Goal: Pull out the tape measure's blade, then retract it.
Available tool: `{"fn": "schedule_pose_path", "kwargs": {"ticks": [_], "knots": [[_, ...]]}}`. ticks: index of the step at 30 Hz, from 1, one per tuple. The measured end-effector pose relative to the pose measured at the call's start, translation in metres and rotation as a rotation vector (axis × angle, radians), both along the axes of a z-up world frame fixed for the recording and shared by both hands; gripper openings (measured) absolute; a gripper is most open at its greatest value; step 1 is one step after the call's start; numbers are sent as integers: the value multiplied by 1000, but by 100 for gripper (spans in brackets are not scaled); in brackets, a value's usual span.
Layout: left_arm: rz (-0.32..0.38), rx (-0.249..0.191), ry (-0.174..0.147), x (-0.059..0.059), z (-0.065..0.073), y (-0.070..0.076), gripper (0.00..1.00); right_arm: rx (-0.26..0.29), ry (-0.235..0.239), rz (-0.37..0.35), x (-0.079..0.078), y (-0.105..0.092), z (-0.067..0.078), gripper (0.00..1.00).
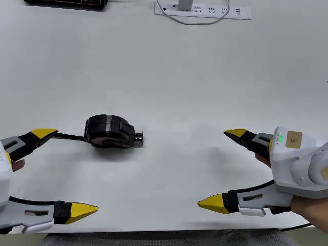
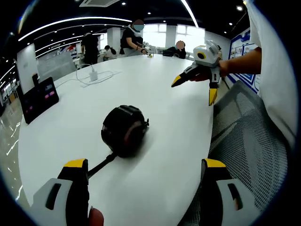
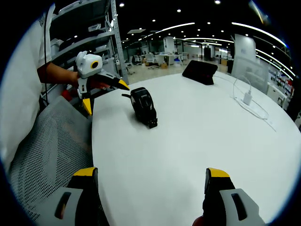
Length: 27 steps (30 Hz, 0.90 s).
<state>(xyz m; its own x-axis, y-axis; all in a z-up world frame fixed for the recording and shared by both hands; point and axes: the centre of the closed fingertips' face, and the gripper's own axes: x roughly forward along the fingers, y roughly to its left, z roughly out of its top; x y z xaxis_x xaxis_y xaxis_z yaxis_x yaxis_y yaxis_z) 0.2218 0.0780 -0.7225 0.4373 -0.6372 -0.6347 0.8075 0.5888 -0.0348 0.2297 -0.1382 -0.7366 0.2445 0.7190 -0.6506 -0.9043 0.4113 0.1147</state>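
Note:
A black tape measure [image 1: 110, 132] lies on the white table [image 1: 169, 77], its blade tip [image 1: 138, 136] facing right and a black strap [image 1: 69, 136] trailing left. The blade looks fully in. My left gripper [image 1: 72, 171] stands open at the left, its upper fingertip close to the strap's end and touching nothing. My right gripper [image 1: 215, 169] is open and empty, well to the right of the tape. In the left gripper view the tape measure [image 2: 124, 131] sits just ahead of my open left gripper [image 2: 145, 165]. In the right gripper view the tape measure [image 3: 145, 106] lies farther off.
A white power strip [image 1: 205, 10] with a looped cable and a dark flat device [image 1: 66, 4] lie at the table's far edge. The table's front edge runs just below both grippers. A mesh chair [image 2: 244, 122] stands beside the table. People stand in the background.

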Motion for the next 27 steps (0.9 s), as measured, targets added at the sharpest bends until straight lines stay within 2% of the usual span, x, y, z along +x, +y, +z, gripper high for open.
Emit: {"fn": "schedule_pose_path", "kwargs": {"ticks": [2, 8, 27], "knots": [[0, 0, -1, 1, 0, 0, 97, 3, 11, 2, -1, 0, 0, 92], [-3, 4, -1, 5, 0, 2, 98, 2, 2, 7, 2, 2, 0, 92], [-44, 22, 21, 20, 2, 1, 91, -10, -5, 49, 15, 11, -1, 92]]}}
